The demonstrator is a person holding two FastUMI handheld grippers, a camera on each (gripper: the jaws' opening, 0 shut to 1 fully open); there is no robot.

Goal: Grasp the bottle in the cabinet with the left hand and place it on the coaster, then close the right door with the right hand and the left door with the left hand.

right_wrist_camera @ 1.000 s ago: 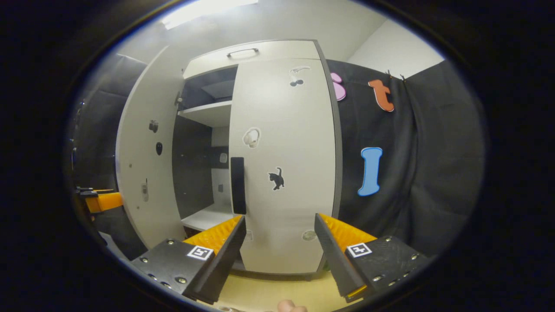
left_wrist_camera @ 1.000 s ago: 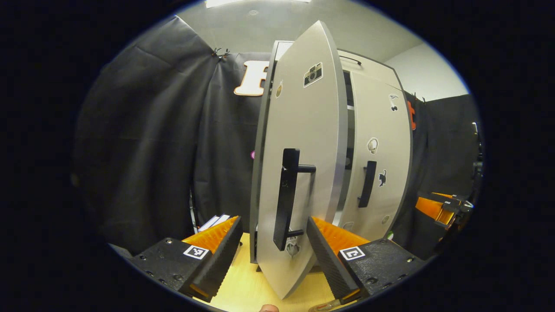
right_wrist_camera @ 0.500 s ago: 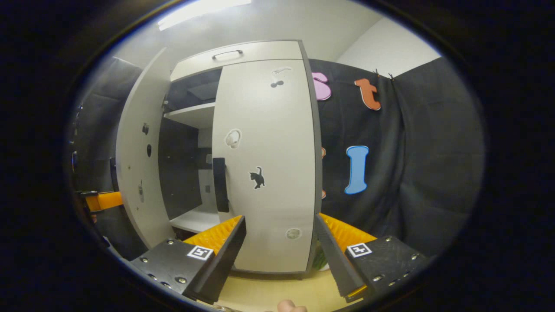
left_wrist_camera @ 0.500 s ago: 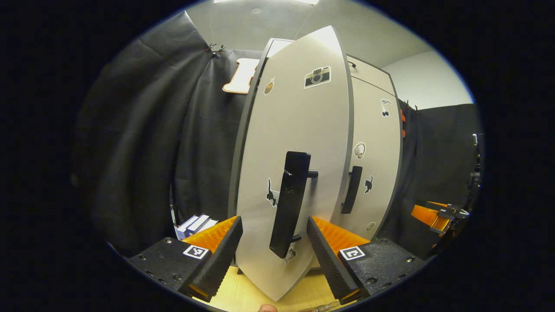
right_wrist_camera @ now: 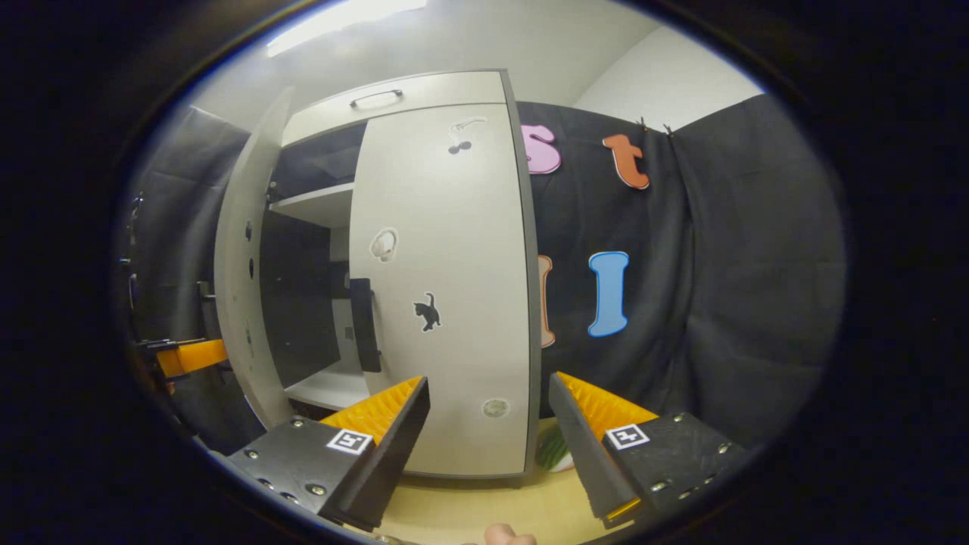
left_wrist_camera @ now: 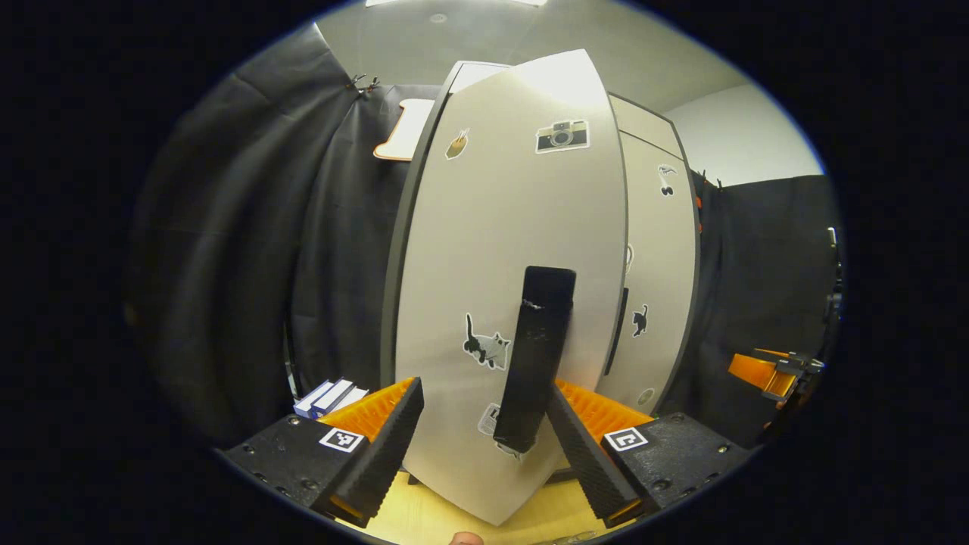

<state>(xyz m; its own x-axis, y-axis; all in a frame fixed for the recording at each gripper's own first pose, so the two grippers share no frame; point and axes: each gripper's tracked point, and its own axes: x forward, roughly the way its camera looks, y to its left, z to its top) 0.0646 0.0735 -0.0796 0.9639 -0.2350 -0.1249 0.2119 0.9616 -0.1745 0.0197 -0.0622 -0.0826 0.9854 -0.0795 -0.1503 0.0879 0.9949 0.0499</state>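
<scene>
Against the black cloth, the open left gripper (left_wrist_camera: 482, 431) frames the left door's handle (left_wrist_camera: 536, 358).

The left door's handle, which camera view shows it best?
The left gripper view: the left door's handle stands close and head-on between the left tool's open fingers. The right gripper view shows the left door edge-on from its inner side, its handle not distinguishable.

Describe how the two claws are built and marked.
The left claw and the right claw look alike. Each has two wedge-shaped fingers with ribbed inner faces and finely textured sides. Each finger block carries a square black-and-white tag and several small round screws.
</scene>
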